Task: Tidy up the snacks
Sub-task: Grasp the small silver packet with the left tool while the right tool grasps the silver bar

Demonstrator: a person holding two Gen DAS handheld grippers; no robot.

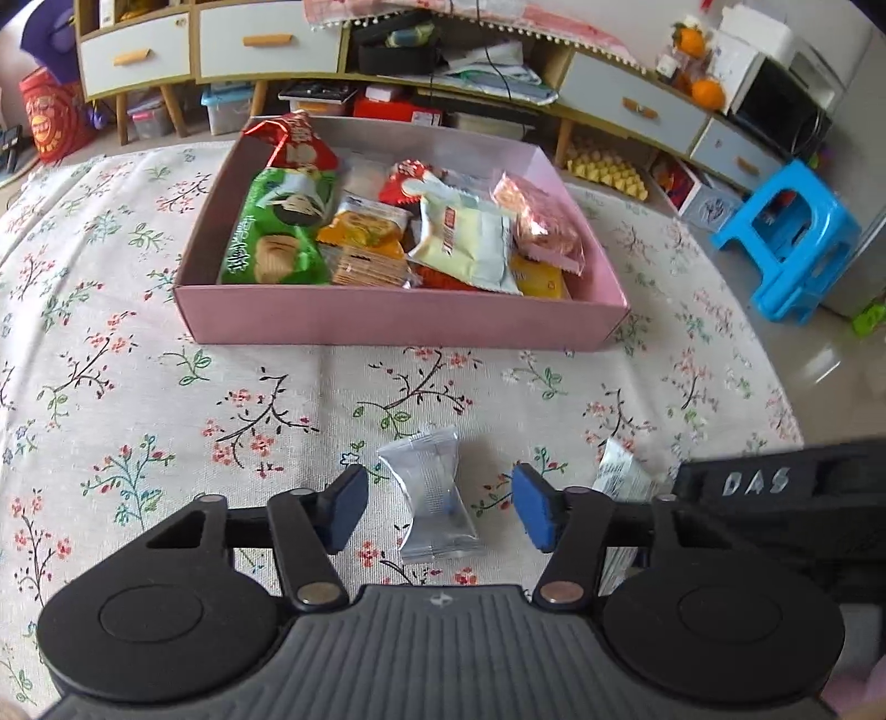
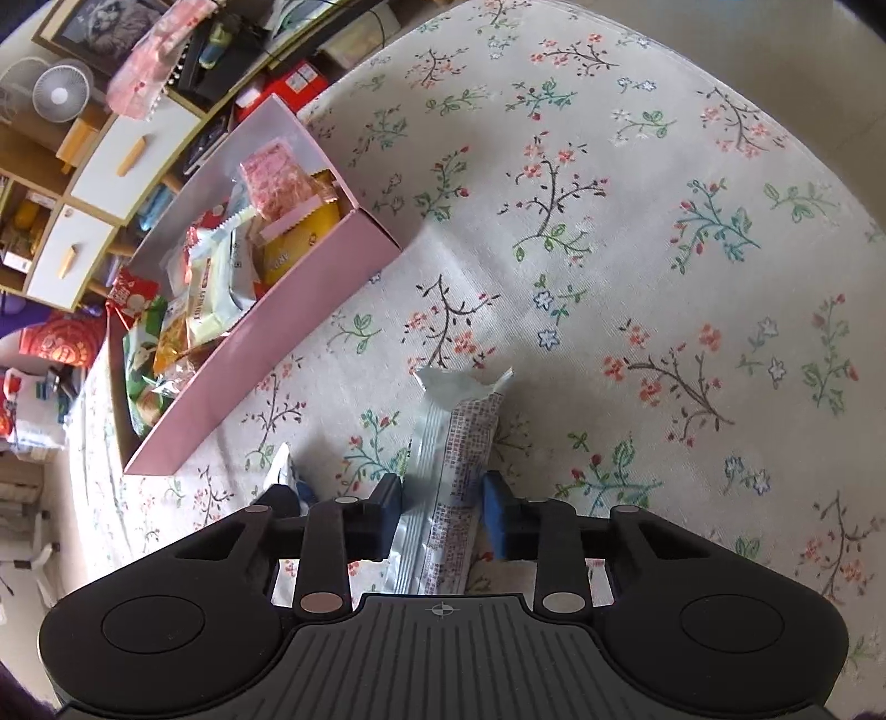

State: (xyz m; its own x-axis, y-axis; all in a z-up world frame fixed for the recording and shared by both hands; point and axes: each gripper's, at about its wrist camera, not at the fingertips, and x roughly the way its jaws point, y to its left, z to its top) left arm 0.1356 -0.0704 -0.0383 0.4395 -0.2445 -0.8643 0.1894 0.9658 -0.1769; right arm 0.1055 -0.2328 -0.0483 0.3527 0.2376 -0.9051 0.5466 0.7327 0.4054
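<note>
A small silver snack packet (image 1: 432, 498) lies on the floral tablecloth between the blue pads of my left gripper (image 1: 441, 512). A gap shows on both sides of it, so this gripper is open. My right gripper (image 2: 443, 515) is shut on a long white printed snack packet (image 2: 451, 443), with a pad against each long side. The packet's crimped end points away from me. That same white packet (image 1: 614, 471) peeks out beside the right gripper's black body in the left wrist view. A pink open box (image 1: 387, 321) holding several snack packets stands farther back on the table.
The pink box (image 2: 266, 354) lies to the upper left in the right wrist view. Beyond the table stands a low cabinet with white drawers (image 1: 266, 44) and cluttered shelves. A blue plastic stool (image 1: 786, 243) is on the floor at right.
</note>
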